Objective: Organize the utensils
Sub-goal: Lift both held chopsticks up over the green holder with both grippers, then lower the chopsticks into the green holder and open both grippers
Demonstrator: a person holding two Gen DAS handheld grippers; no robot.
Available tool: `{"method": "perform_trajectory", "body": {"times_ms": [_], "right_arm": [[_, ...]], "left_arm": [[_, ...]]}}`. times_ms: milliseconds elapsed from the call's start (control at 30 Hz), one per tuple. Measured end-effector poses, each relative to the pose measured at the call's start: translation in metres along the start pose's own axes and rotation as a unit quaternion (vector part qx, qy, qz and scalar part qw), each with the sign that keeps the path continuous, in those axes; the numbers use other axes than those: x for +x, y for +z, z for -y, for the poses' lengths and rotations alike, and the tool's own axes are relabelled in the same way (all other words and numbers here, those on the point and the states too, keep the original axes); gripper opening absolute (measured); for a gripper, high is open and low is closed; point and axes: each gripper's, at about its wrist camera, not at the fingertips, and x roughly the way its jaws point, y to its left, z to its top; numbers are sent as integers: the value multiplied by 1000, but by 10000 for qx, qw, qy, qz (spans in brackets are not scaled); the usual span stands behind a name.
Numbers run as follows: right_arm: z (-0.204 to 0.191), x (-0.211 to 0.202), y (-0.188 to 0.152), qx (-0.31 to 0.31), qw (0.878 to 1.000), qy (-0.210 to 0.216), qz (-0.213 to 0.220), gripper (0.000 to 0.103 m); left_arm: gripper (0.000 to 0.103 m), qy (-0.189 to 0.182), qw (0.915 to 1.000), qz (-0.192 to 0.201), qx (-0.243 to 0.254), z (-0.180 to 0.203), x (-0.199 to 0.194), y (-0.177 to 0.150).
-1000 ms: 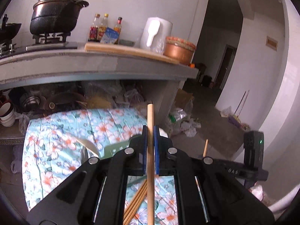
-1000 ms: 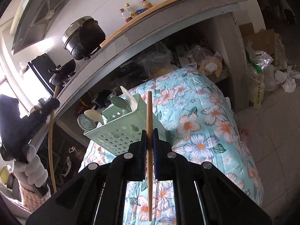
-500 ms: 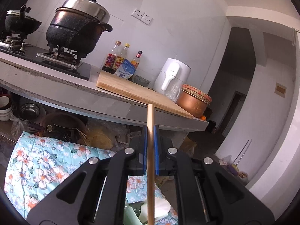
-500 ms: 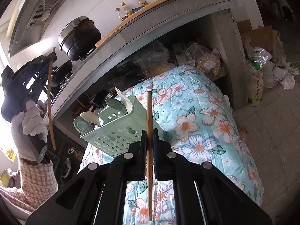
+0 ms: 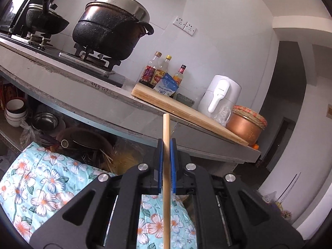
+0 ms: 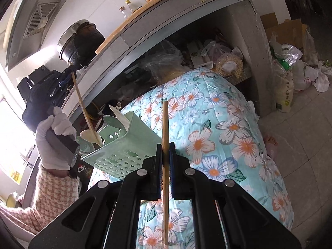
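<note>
My left gripper [image 5: 166, 145] is closed tight on a pale wooden chopstick [image 5: 166, 186]; its blue pads [image 5: 159, 166] press the stick from both sides, and the stick runs straight up through them, its tip showing above the fingers. In the right wrist view that same black gripper sits in my white-gloved left hand [image 6: 55, 143], up and to the left of the mint-green perforated plastic utensil holder [image 6: 122, 155], and the chopstick slants down from it so that its lower end sits at the holder's open top, among the pale spoons [image 6: 91, 137] standing in there. Whether the tip touches a spoon or the holder's rim I cannot tell.

My right gripper [image 6: 165, 147] is likewise clamped shut on a second wooden chopstick [image 6: 165, 166], held upright between its blue pads. It hangs just right of the holder, over the turquoise floral quilted cloth [image 6: 228, 137] on which the holder stands.

Behind the holder runs a grey concrete counter [image 5: 68, 85]. On it, above and beyond the holder, are a blackened lidded cooking pot [image 5: 110, 29] on a gas burner, a long wooden cutting board [image 5: 186, 112], three sauce bottles [image 5: 164, 70] and a white electric appliance [image 5: 220, 95].
</note>
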Motion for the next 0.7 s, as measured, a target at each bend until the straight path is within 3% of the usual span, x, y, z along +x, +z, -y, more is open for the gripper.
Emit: {"method": "perform_trajectory", "body": {"times_ms": [233,467,700], "right_arm": [[6,0,3,18,10000,-18,10,6],[-7,-13,8,-194,9997,19,123,6],[-66,-52,42,-1019,9910,362,785,6]], "left_arm": [[6,136,9992,-309,213,-6,-8,-21],[7,60,9957,-875,307,-18,-38,-45],[50,288,9955,-674,600,-24,-91,-52]]}}
